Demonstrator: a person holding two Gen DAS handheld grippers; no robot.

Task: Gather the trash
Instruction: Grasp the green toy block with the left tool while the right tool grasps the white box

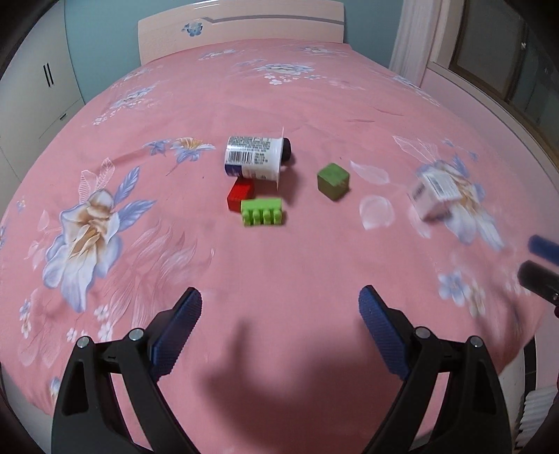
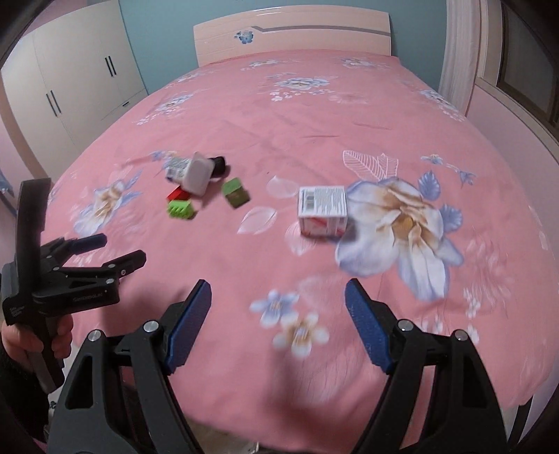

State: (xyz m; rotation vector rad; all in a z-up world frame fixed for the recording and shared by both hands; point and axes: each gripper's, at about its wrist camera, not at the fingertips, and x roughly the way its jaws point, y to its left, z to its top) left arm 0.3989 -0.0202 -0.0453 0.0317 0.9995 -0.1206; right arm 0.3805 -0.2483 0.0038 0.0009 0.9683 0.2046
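Observation:
A white yogurt cup [image 1: 254, 158] lies on its side on the pink bed, with a small dark object [image 1: 286, 149] behind it. It also shows in the right wrist view [image 2: 191, 173]. A small white carton [image 2: 322, 211] lies to the right, blurred in the left wrist view [image 1: 435, 192]. My left gripper [image 1: 281, 300] is open and empty, well short of the cup. It also shows in the right wrist view [image 2: 120, 249]. My right gripper [image 2: 277, 291] is open and empty, short of the carton. Its fingertips [image 1: 539, 246] show at the left view's right edge.
A red block [image 1: 239, 193], a green studded brick [image 1: 262, 211] and a green cube [image 1: 332, 181] lie near the cup. The flowered pink bedspread [image 1: 279, 90] reaches a headboard [image 1: 241, 26]. A wardrobe [image 2: 80, 80] stands left, a window sill [image 1: 496, 97] right.

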